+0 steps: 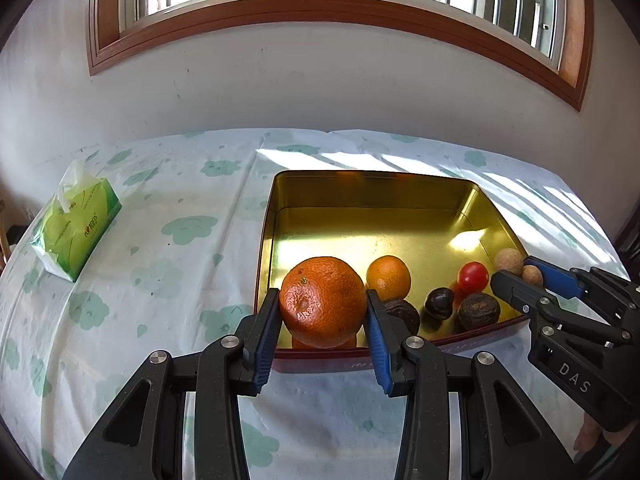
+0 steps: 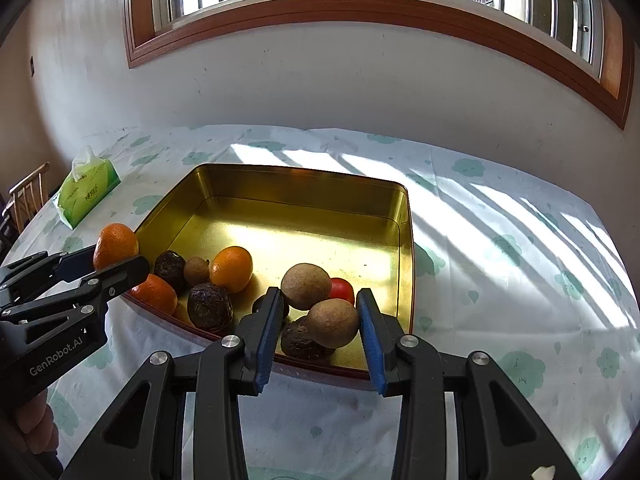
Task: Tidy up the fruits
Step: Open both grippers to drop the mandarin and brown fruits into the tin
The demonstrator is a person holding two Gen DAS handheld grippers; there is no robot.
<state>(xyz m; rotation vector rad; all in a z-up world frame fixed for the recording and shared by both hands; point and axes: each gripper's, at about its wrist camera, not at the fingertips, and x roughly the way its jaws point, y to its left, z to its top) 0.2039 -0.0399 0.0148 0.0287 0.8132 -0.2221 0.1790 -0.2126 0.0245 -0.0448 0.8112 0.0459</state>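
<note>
A gold square tin (image 1: 372,192) (image 2: 304,188) sits on the table and holds several fruits. My left gripper (image 1: 323,304) is shut on a large orange (image 1: 323,302) and holds it over the tin's near left corner; the orange also shows in the right wrist view (image 2: 114,244). My right gripper (image 2: 317,322) stands open around a tan round fruit (image 2: 333,323) at the tin's near right corner, with a gap on the left side. In the tin lie a smaller orange (image 1: 389,277) (image 2: 232,269), a red tomato (image 1: 473,277) (image 2: 342,290), dark wrinkled fruits (image 1: 478,312) (image 2: 210,306) and another tan fruit (image 2: 306,286).
A green tissue pack (image 1: 78,232) (image 2: 86,194) lies at the table's far left. The table has a white cloth with green cloud prints (image 1: 160,272) (image 2: 500,264). A wall with a window stands behind. A wooden chair (image 2: 28,196) stands past the left edge.
</note>
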